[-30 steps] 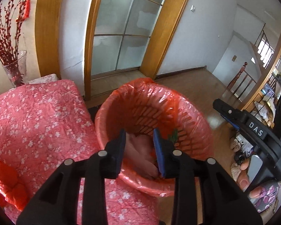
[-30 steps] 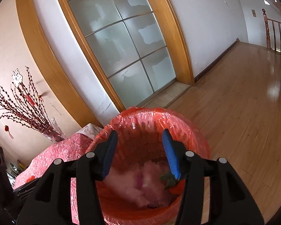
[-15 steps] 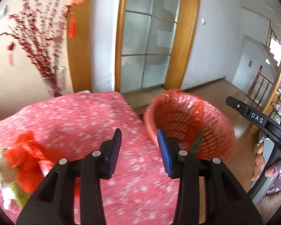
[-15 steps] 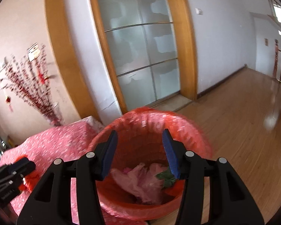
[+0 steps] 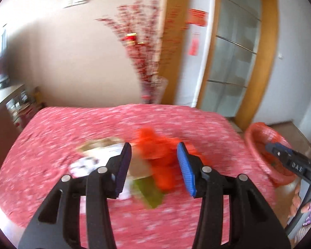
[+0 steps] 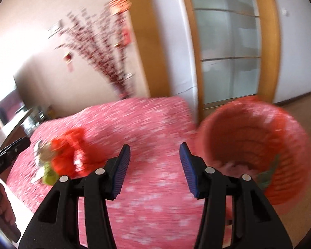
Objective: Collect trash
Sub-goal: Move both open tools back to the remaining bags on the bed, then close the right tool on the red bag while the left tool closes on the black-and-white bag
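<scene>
A blurred pile of trash lies on the red flowered tablecloth (image 5: pixel 51 137): an orange-red crumpled bag (image 5: pixel 161 157), a green scrap (image 5: pixel 151 193) and white and tan wrappers (image 5: pixel 97 153). My left gripper (image 5: pixel 154 166) is open and empty, just above this pile. The pile also shows at the left of the right wrist view (image 6: pixel 66 155). My right gripper (image 6: pixel 154 166) is open and empty above the cloth, left of the orange bin (image 6: pixel 255 149). The bin holds pink and green trash and also shows in the left wrist view (image 5: pixel 267 145).
A glass vase of red branches (image 5: pixel 153 87) stands at the table's far edge. A wood-framed glass door (image 5: pixel 234 62) is behind the bin. A cabinet (image 5: pixel 8 108) stands at the far left. The table's right edge (image 6: pixel 188 112) meets the bin.
Both grippers have swung left, away from the bin's mouth and toward the table. The left gripper now faces the trash pile. The bin has slid to the right in both views. Both jaws opened wider.
</scene>
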Action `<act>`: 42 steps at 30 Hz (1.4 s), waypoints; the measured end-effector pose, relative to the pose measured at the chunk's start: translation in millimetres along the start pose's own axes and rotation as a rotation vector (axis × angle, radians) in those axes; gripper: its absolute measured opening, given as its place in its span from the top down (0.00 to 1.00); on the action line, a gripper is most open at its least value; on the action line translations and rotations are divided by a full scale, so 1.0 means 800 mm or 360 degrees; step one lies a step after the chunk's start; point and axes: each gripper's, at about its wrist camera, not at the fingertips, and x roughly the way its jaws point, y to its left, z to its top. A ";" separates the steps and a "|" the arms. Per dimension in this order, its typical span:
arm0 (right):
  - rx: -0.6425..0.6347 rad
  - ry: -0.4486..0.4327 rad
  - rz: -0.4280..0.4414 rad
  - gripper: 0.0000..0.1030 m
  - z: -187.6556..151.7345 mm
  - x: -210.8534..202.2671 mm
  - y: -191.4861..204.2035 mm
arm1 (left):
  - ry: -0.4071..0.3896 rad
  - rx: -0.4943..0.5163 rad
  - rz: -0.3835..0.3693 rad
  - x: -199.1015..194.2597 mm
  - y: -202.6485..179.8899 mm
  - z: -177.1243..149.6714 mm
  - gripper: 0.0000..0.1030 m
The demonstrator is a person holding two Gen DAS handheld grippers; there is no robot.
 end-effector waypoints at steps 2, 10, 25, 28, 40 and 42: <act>-0.0038 0.0043 0.0072 0.51 -0.005 0.014 0.026 | 0.0003 -0.0044 0.0054 -0.003 0.026 -0.004 0.53; -0.0221 0.0170 0.0156 0.51 -0.019 0.064 0.111 | 0.0044 -0.0163 0.0155 -0.007 0.099 -0.026 0.52; -0.0367 0.0290 0.0060 0.43 -0.036 0.116 0.150 | 0.0120 -0.0143 0.0071 0.014 0.107 -0.048 0.48; -0.0373 0.0296 0.0046 0.44 -0.036 0.118 0.150 | 0.0161 -0.0110 0.0051 0.026 0.099 -0.049 0.48; -0.0284 0.0298 0.0020 0.68 -0.031 0.119 0.124 | 0.0330 -0.0045 0.0105 0.077 0.079 -0.050 0.53; -0.0283 0.0298 0.0021 0.68 -0.032 0.117 0.123 | 0.0343 -0.0075 0.0111 0.081 0.082 -0.050 0.57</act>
